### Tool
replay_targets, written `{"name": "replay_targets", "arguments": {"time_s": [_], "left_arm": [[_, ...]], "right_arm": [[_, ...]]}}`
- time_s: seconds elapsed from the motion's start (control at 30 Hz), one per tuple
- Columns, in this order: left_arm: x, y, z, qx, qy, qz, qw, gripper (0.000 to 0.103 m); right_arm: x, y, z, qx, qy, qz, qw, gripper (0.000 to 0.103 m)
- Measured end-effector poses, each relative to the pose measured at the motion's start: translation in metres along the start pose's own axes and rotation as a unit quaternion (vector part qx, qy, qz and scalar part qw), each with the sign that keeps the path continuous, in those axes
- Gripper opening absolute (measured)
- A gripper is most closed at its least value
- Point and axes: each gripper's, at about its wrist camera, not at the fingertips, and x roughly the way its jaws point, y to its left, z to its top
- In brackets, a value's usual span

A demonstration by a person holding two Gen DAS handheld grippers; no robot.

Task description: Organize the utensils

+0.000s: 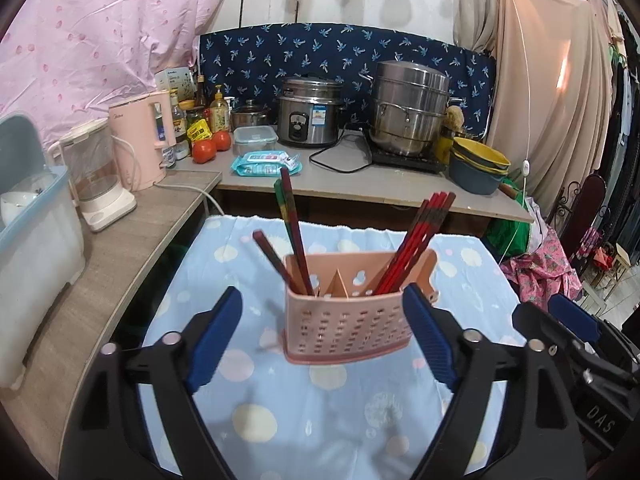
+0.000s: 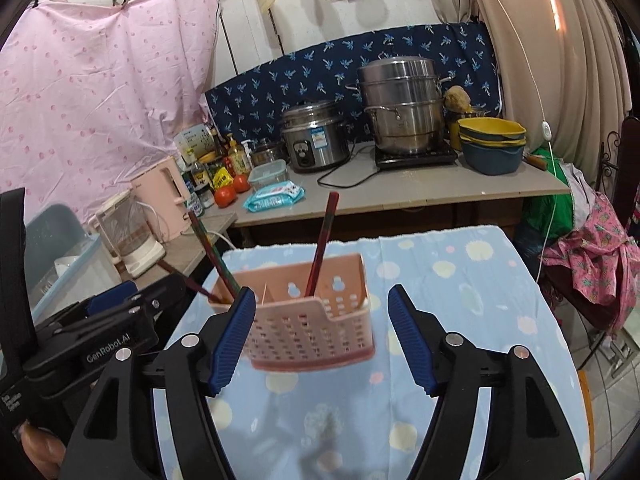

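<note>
A pink perforated utensil holder [image 1: 348,328] [image 2: 316,332] stands on a table covered with a blue dotted cloth [image 1: 304,412] [image 2: 452,280]. Dark chopsticks [image 1: 294,236] [image 2: 212,252] lean in its left compartment. Red chopsticks [image 1: 416,236] lean in the right one, where the right wrist view shows one stick [image 2: 322,244]. My left gripper [image 1: 323,292] is open just short of the holder, holding nothing. My right gripper [image 2: 322,291] is open too, close beside the left, with empty pads. Each gripper shows in the other's view: the right [image 1: 568,320] and the left [image 2: 116,300].
Behind the table runs a counter [image 1: 392,188] with a rice cooker [image 1: 310,114], a steel steamer pot [image 1: 410,108], stacked bowls [image 1: 478,168], a wipes pack [image 1: 266,162] and tomatoes [image 1: 212,146]. A pink kettle [image 1: 140,140] and a plastic bin [image 1: 32,220] stand on the left shelf.
</note>
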Motion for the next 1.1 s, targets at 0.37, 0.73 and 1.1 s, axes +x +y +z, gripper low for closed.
{"name": "replay_targets", "arguments": {"time_s": [0.37, 0.73, 1.1], "left_arm": [[-0.01, 0.001, -0.029, -0.003, 0.02, 0.01, 0.9997, 0.093], [-0.013, 0.002, -0.051, -0.001, 0.04, 0.022, 0.999, 0.096], [-0.014, 0.004, -0.065, 0.005, 0.053, 0.031, 0.9981, 0.096]], "right_arm": [[-0.017, 0.0, -0.032, -0.009, 0.029, -0.017, 0.999, 0.076], [-0.022, 0.003, -0.053, -0.02, 0.042, -0.036, 0.998, 0.085], [-0.024, 0.009, -0.063, -0.031, 0.04, -0.035, 0.998, 0.096]]}}
